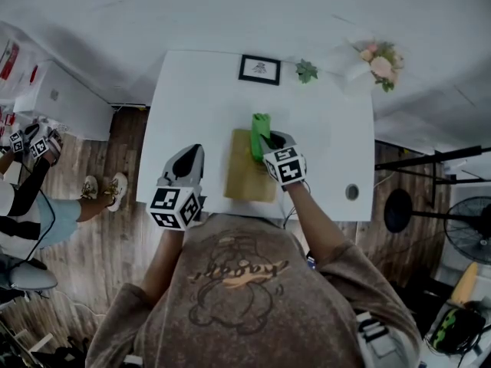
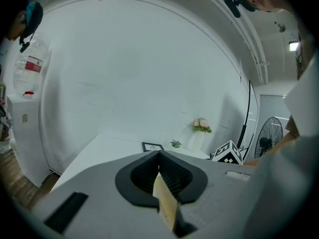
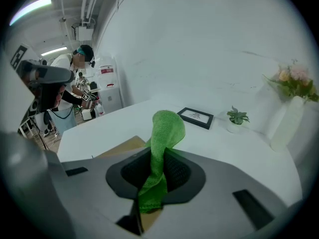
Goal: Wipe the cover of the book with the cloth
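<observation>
The book [image 1: 247,179], with a plain tan cover, lies flat on the white table [image 1: 192,106] near its front edge. My right gripper [image 1: 270,139] is over the book's far right corner, shut on a green cloth [image 1: 260,127]. In the right gripper view the cloth [image 3: 166,128] rises from between the jaws and folds over, with the book [image 3: 122,147] beneath to the left. My left gripper [image 1: 189,159] hovers left of the book. Its jaws [image 2: 159,158] are shut, and a tan sliver shows in the slit below them.
A small framed picture [image 1: 259,69], a tiny potted plant [image 1: 307,70] and a vase of flowers [image 1: 378,60] stand along the table's far edge. A round hole [image 1: 352,192] is at the table's right front. Another person [image 1: 31,198] sits left; a fan [image 1: 469,227] stands right.
</observation>
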A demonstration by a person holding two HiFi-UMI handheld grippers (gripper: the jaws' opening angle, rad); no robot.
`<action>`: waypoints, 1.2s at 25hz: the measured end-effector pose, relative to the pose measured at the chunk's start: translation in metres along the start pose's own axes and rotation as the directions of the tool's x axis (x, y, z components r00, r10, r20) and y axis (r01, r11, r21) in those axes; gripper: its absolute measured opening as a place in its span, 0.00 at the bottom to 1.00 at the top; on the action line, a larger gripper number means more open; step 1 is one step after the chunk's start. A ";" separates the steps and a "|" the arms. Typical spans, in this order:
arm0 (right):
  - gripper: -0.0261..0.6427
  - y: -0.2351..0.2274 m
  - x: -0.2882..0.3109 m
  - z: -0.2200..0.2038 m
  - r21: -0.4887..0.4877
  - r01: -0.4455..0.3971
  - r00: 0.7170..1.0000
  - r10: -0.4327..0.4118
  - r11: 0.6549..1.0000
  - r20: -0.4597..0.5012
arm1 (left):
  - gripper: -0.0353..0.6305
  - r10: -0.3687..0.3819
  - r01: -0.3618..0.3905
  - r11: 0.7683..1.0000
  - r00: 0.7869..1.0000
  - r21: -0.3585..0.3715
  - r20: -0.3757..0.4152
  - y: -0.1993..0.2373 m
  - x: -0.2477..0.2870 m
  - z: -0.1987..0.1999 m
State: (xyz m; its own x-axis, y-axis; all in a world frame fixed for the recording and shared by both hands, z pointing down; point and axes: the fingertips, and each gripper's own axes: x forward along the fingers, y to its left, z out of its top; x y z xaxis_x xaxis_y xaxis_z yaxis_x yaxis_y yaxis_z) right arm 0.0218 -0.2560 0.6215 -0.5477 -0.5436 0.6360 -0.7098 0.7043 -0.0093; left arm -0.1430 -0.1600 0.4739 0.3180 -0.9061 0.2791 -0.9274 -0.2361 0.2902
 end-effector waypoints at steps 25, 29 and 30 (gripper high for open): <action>0.13 -0.060 -0.066 -0.015 0.095 0.125 0.992 -0.127 0.988 0.015 | 0.06 -0.077 0.077 0.997 0.997 0.003 -0.013 -0.021 0.014 0.001; 0.13 -0.039 -0.080 0.005 0.093 0.072 0.994 -0.079 0.993 0.070 | 0.06 -0.085 0.085 0.996 0.996 -0.001 -0.016 -0.024 0.016 -0.001; 0.13 -0.032 -0.082 0.010 0.090 0.057 0.994 -0.064 0.994 0.085 | 0.06 -0.086 0.086 0.996 0.996 -0.002 -0.015 -0.024 0.016 -0.001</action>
State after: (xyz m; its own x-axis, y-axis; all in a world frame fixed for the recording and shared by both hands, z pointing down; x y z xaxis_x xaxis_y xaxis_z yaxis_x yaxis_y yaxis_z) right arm 0.0851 -0.2382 0.5618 -0.5368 -0.6248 0.5670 -0.7767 0.6284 -0.0428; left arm -0.1154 -0.1680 0.4724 0.3999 -0.8769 0.2667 -0.8961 -0.3130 0.3146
